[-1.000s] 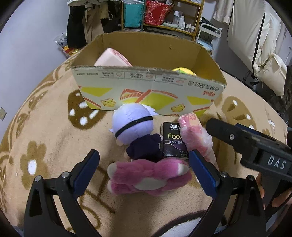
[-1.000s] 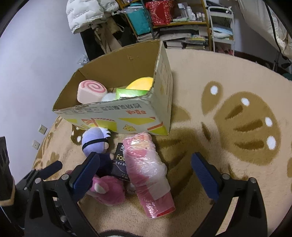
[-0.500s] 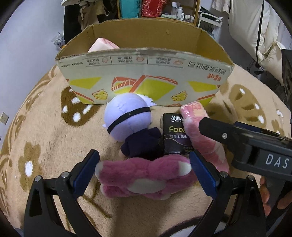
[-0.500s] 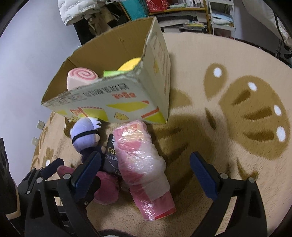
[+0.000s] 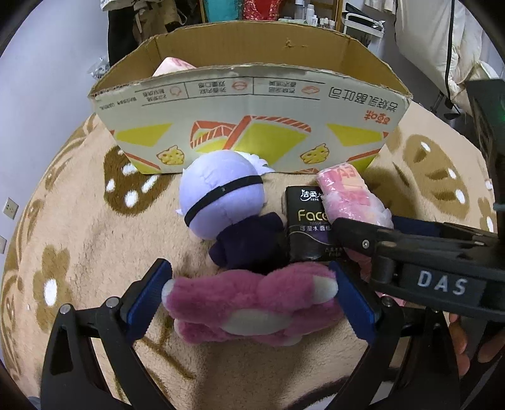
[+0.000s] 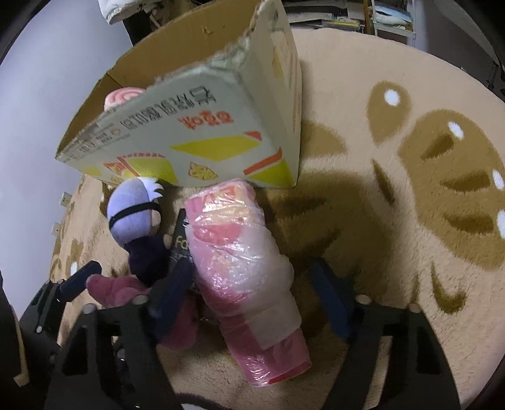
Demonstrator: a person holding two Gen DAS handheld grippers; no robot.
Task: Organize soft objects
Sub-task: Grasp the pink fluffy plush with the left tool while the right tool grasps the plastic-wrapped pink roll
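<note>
A pink plush toy (image 5: pixel 252 302) lies on the rug between the fingers of my open left gripper (image 5: pixel 251 291); the pads sit at its two ends. Behind it lie a purple-headed doll (image 5: pixel 221 198), a black tissue pack (image 5: pixel 309 227) and a pink plastic-wrapped roll (image 5: pixel 350 195). My open right gripper (image 6: pixel 252 284) straddles the pink roll (image 6: pixel 243 268), its left finger wedged between roll and tissue pack (image 6: pixel 180 246). The doll (image 6: pixel 135 214) and the pink plush (image 6: pixel 116 288) also show in the right wrist view. The cardboard box (image 5: pixel 252 104) stands behind.
The box (image 6: pixel 202 126) holds a pink swirl cushion (image 6: pixel 121 94). A beige rug with brown patterns (image 6: pixel 426 189) covers the floor. Shelves and hanging clothes (image 5: pixel 268 9) stand beyond the box. The right gripper's body (image 5: pixel 426 261) crosses the left view's right side.
Both grippers have moved forward and down. The left one now brackets the pink plush; the right one now straddles the pink roll, which was ahead of it before.
</note>
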